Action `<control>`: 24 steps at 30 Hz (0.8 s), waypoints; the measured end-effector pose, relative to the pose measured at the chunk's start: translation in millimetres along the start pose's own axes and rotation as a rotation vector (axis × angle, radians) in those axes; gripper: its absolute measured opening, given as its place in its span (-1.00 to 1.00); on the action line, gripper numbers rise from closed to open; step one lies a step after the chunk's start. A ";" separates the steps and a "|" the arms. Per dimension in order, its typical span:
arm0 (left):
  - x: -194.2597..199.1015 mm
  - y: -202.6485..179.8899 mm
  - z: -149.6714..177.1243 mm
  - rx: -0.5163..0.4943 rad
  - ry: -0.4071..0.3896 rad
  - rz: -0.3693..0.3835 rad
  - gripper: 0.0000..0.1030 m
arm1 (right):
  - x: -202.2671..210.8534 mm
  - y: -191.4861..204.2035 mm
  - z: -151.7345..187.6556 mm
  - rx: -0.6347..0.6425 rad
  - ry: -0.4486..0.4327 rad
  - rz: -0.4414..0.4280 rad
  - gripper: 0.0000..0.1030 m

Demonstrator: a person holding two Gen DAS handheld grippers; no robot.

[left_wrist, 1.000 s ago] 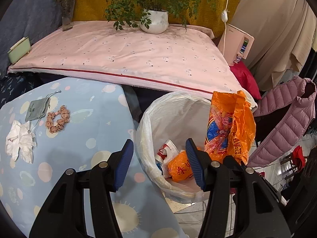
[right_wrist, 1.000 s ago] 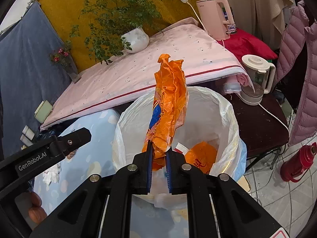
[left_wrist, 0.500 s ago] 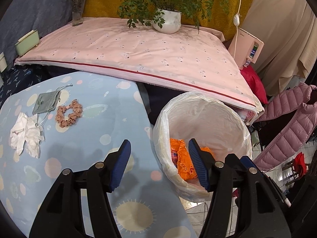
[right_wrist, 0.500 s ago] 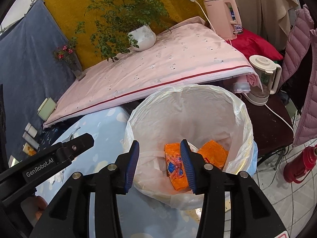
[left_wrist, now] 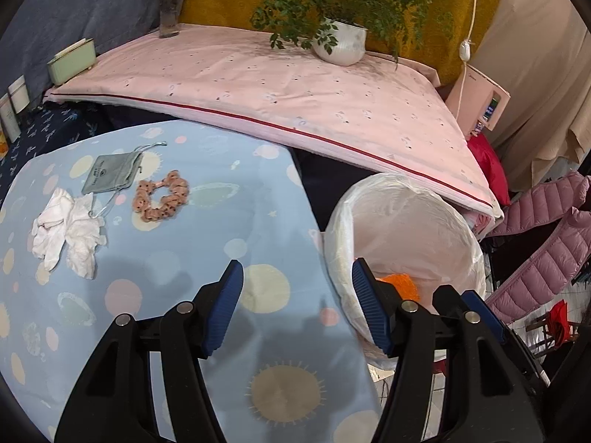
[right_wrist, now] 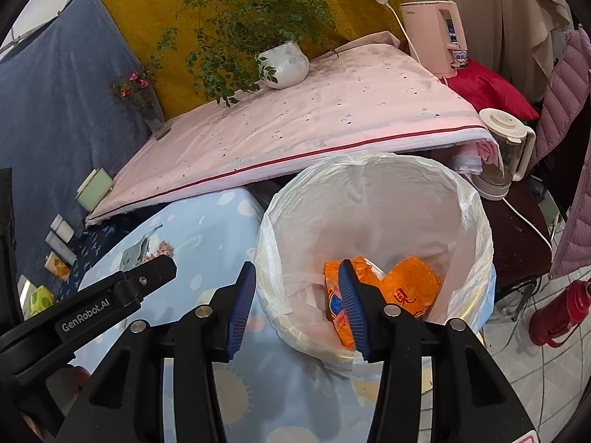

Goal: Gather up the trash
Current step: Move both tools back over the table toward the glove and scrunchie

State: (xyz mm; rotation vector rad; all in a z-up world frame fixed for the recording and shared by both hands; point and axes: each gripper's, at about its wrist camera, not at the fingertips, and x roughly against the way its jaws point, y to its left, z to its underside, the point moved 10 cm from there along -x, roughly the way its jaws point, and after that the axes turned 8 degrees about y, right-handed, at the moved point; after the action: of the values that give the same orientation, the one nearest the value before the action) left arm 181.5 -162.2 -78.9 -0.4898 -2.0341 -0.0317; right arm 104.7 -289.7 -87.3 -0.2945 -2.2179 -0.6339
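- Right hand-held gripper (right_wrist: 297, 304) is hanging over the near rim of the lined trash bin (right_wrist: 476, 221) with its jaws spread wide and nothing between them; a second ago it was pinching an orange snack wrapper upright above the bin.
- That orange snack wrapper (right_wrist: 338, 306) is now lying inside the bin at about 6 o'clock of its floor, beside a second orange wrapper (right_wrist: 413, 288) at about 4 o'clock, so this piece of trash is judged collected.
- The dropped wrapper is resting crumpled, its long axis running roughly from 12 to 6 o'clock in the right wrist view, printed blue-and-red face turned up; part of it is hidden behind the gripper's right finger.
- Left hand-held gripper (left_wrist: 297, 308) is likewise standing open and empty, straddling the edge where the blue patterned desk (left_wrist: 229, 221) meets the bin (left_wrist: 458, 221); over the past second its view has been swinging away from the bin toward the desk.
- Farther out on the desk, at about 10 o'clock from the left gripper, a crumpled white tissue (left_wrist: 68, 232) is sitting just beside a grey drawstring pouch (left_wrist: 110, 173) and a pink scrunchie (left_wrist: 160, 199).
- The tissue is looking like the next likely piece of trash; the pouch and scrunchie are probably not.
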 end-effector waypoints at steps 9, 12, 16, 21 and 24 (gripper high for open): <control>4.2 42.8 2.7 0.075 0.002 -0.019 0.13 | -6.2 33.8 6.7 0.055 0.015 -0.011 -0.11; 5.5 58.3 4.1 0.101 0.002 -0.028 0.14 | -9.8 46.2 9.2 0.074 0.024 -0.017 -0.11; 8.4 80.6 6.1 0.137 -0.002 -0.040 0.19 | -14.8 62.5 12.9 0.102 0.034 -0.024 -0.10; 12.1 107.8 8.1 0.183 -0.007 -0.051 0.23 | -21.3 85.1 18.9 0.142 0.048 -0.033 -0.10; 13.3 126.3 10.3 0.214 -0.006 -0.058 0.23 | -25.8 99.6 23.5 0.166 0.059 -0.038 -0.10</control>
State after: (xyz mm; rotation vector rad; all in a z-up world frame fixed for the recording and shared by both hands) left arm 212.1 -39.6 -95.6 -0.2961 -2.0293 0.1510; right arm 146.8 -192.9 -85.4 -0.1468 -2.2073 -0.4688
